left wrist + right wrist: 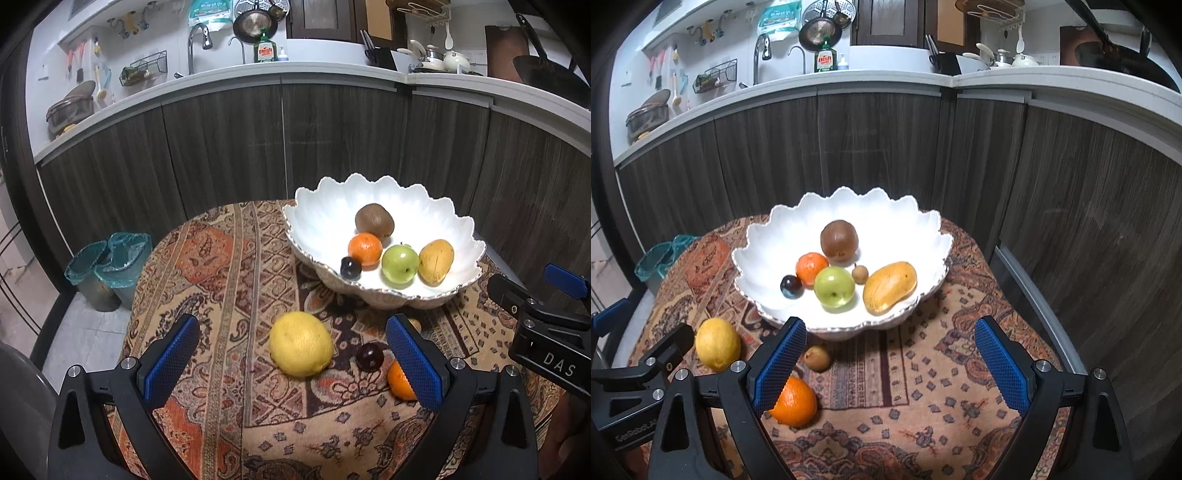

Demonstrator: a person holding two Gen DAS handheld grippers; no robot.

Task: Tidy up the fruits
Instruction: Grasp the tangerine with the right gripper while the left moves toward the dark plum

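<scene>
Blue-padded, the left gripper [293, 360] stands wide open over the patterned cloth [229, 280], a lemon [300, 343] lying between its jaws untouched. The right gripper [890, 363] gapes equally wide and empty before the white scalloped bowl [764, 236], an orange [796, 404] just beside its left pad

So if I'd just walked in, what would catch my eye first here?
Probably the white scalloped bowl at the far side of the patterned tablecloth, holding a kiwi, a mango and a green apple among other fruit. Next, the big yellow lemon lying loose on the cloth in front of the bowl. Framing it all are the blue-padded fingers, spread open and holding nothing.
</scene>
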